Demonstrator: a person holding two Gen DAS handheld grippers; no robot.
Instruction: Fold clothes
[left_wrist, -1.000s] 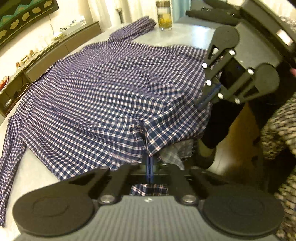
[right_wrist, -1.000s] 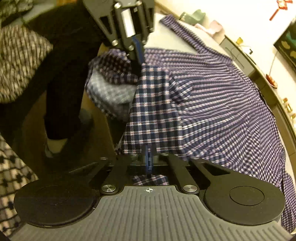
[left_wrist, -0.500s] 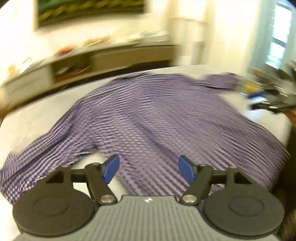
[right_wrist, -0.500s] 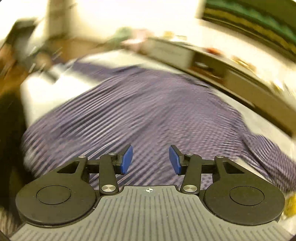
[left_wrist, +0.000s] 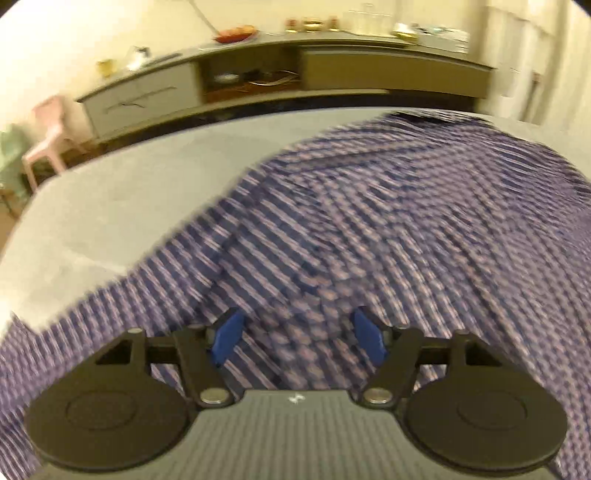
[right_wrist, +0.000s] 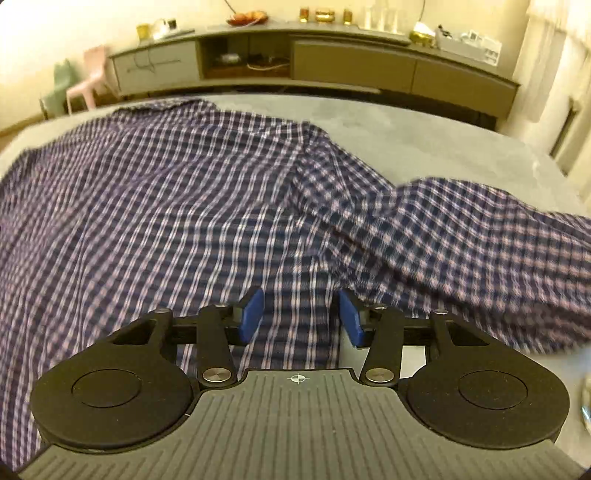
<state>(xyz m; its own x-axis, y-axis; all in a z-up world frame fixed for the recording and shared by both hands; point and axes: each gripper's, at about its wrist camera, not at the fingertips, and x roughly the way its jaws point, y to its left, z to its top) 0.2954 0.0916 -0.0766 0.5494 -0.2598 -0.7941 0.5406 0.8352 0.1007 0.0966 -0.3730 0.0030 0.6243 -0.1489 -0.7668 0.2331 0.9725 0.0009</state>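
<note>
The grey, matte tabletop carries a large navy, purple and white checked cotton shirt, spread wide and mostly flat, body toward the left of the right wrist view, one sleeve trailing off to the right with a raised crease where it meets the body. No fold shows in either view, though parts of the shirt run out of frame, so whether it lies fully open cannot be told. The left wrist view is blurred, but shows the same cloth with its other sleeve running toward the lower left. The left gripper, black with blue pads, hangs low over the cloth near that sleeve's root, tongs apart and holding nothing. The right gripper hangs over the fabric just beside the right sleeve's seam, tongs likewise apart and empty. To fold well from here, I judge each gripper should pinch only one layer at a seam or edge, take matching points on both sides, and lift evenly so the checks stay square and that crease is not trapped.
</note>
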